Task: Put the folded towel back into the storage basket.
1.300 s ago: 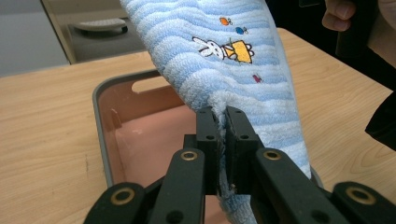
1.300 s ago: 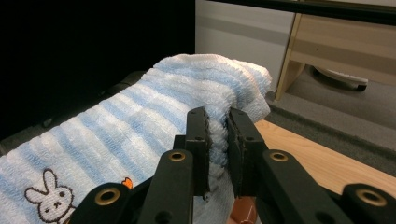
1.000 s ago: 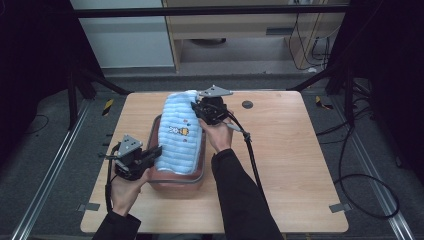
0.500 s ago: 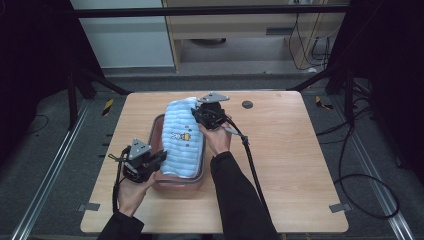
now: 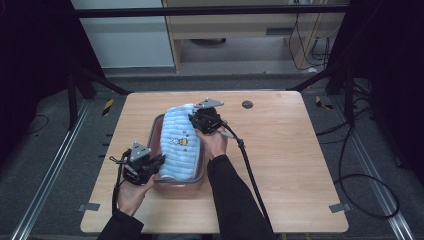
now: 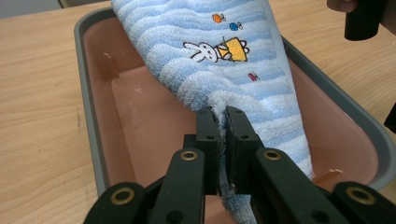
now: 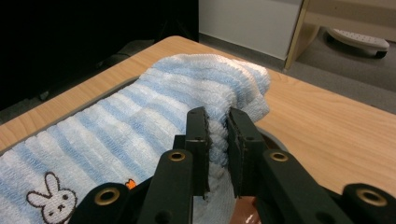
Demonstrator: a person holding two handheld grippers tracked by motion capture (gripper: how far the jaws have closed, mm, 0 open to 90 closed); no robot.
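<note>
We see a striped blue towel (image 5: 181, 145) held at both ends over a pink tub (image 5: 158, 131) on the wooden desk (image 5: 295, 155).

The left gripper (image 6: 220, 126) sits at about 7 o'clock of the tub, its fingers (image 6: 206, 135) pinching the towel's near edge, cloth bunched between them. The right gripper (image 7: 218, 127) sits at about 1 o'clock, its fingers (image 7: 198, 135) pinching the far end of the towel above the tub's far rim. Between the two, the towel stretches along the tub's right half, sloping from the raised far end towards the near end, its bunny print (image 6: 217, 49) facing up. The tub's pink floor lies bare to the left of the cloth. A small dark disc (image 5: 247, 104) lies on the desk at 1 o'clock, well apart from the tub.
</note>
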